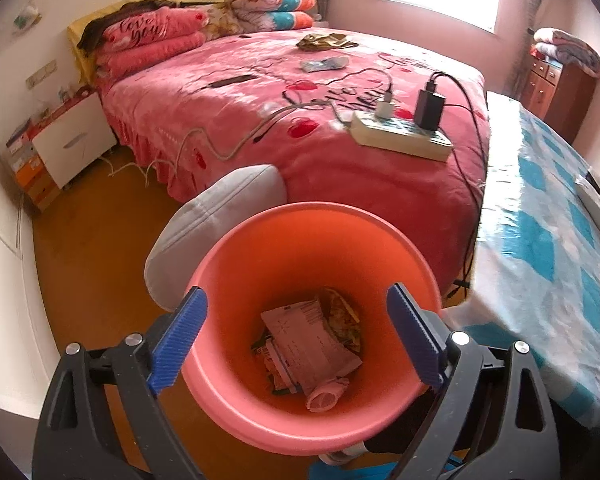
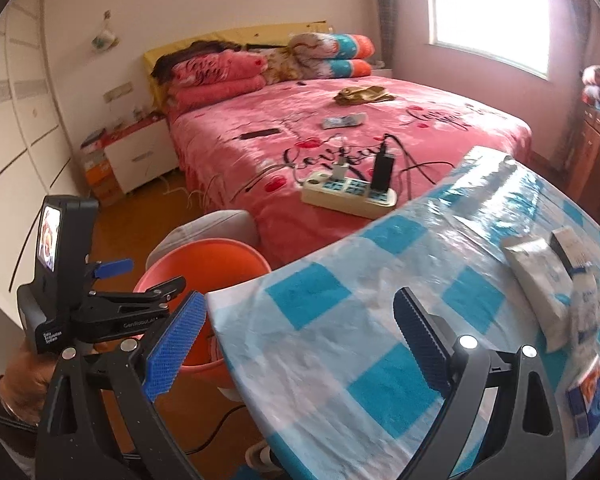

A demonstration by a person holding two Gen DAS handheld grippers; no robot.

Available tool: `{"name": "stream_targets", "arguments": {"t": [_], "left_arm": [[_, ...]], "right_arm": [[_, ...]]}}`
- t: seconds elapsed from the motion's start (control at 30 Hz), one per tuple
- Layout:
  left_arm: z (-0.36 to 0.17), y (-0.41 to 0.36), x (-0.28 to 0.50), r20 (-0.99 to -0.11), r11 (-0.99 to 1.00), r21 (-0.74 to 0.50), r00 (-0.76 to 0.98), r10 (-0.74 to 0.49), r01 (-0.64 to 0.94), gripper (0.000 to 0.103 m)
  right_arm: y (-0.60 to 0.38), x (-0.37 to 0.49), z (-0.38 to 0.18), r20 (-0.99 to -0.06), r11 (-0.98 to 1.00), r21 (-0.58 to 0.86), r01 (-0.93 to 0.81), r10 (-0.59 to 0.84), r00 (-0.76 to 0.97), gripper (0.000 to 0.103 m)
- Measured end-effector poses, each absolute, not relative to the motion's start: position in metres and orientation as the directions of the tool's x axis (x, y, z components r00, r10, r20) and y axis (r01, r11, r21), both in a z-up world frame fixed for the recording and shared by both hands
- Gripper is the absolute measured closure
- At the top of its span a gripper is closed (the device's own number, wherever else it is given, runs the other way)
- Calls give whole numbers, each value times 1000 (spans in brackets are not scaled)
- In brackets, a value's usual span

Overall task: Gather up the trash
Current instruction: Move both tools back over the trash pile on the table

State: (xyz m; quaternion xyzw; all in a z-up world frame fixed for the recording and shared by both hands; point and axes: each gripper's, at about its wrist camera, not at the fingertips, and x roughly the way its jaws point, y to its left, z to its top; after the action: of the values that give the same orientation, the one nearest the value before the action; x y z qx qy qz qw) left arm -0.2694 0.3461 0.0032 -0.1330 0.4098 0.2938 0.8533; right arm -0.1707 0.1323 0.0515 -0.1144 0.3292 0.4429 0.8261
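Over the orange bin (image 1: 312, 248) your left gripper (image 1: 296, 332) hangs spread and empty; your right gripper (image 2: 296, 344), also spread, next needs the white packet (image 2: 540, 280) far right on the table (image 2: 340, 340).

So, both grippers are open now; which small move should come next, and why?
Probably move the right gripper toward the white packet on the table. Both grippers are empty, the bin already holds trash, and that packet lies uncollected.
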Motion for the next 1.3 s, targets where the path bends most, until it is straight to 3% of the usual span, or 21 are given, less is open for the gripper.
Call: {"name": "stream_targets", "arguments": {"t": [1.3], "left_arm": [[56, 223, -214, -715, 884, 222, 548, 434, -411, 8]], "right_arm": [[-6, -135, 45, -523, 705, 276, -654, 681, 513, 8]]}}
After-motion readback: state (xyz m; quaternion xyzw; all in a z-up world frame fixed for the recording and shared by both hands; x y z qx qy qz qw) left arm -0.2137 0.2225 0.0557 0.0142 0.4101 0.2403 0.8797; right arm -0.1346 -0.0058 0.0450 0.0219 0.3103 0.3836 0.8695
